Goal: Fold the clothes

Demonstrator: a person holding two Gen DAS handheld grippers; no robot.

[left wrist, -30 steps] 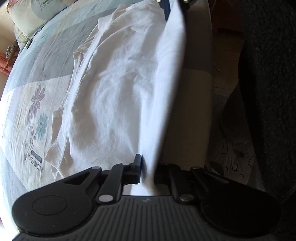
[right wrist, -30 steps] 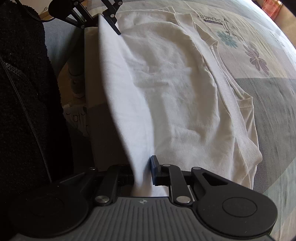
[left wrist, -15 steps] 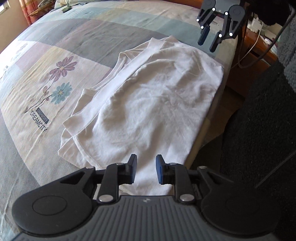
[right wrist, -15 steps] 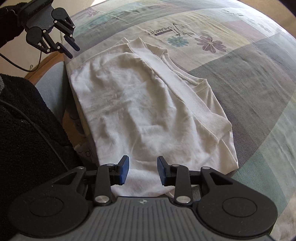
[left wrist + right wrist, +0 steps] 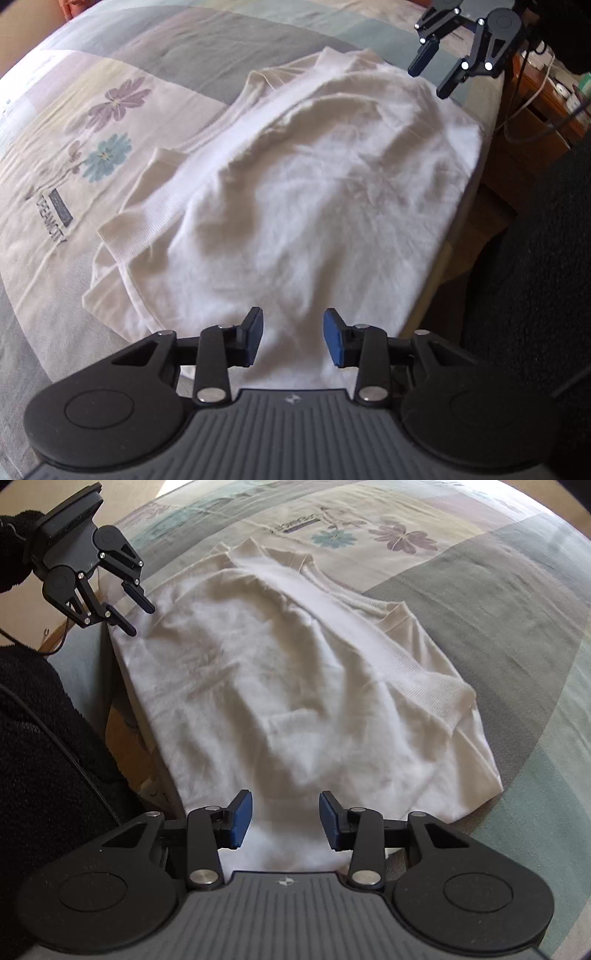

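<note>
While I hold both tools above the bed [image 5: 155, 48], the white T-shirt [image 5: 314, 206] lies folded on the patchwork bedspread [image 5: 517, 635], its long edge running along the side of the mattress nearest me. My left hand-held gripper [image 5: 293, 341] hovers over one end of the shirt with its blue pads [image 5: 255, 334] spread apart and nothing between them; the cloth shows through the gap. My right hand-held gripper [image 5: 282, 819] hovers over the opposite end — jaws likewise parted and empty. Each tool appears in the other's view: the right one [image 5: 430, 79] above the far corner in the left wrist view, the left one [image 5: 138, 618] above the far corner in the right wrist view, both with fingers spread. A ribbed band [image 5: 173, 206] of the shirt lies exposed along the side facing the flower print [image 5: 125, 99] — the upper layer stops short of it.
</note>
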